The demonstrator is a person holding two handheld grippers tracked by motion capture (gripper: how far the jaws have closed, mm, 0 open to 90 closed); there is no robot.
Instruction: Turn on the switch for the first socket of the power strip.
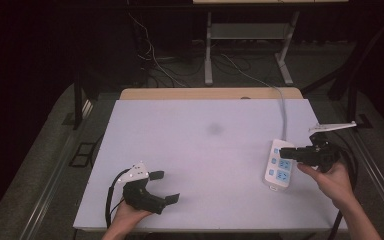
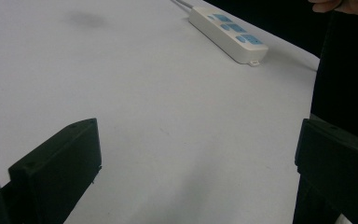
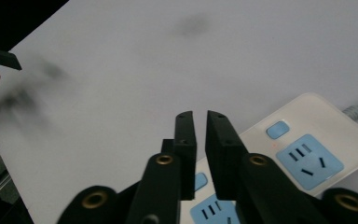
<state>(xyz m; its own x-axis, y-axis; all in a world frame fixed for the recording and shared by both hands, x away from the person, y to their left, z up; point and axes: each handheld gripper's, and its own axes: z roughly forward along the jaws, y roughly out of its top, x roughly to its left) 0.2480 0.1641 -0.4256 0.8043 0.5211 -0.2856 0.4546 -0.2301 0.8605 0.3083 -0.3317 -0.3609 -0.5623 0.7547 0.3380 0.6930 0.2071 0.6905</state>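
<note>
A white power strip with blue sockets lies at the right side of the white table; it also shows in the left gripper view and close under the jaws in the right gripper view. My right gripper hovers over the strip's middle, its jaws a narrow slit apart with nothing between them. My left gripper rests near the table's front left, jaws spread wide and empty.
The strip's grey cable runs off the table's far edge. A faint dark smudge marks the surface near the middle. Beyond the table are a stand's legs and loose wires on the floor.
</note>
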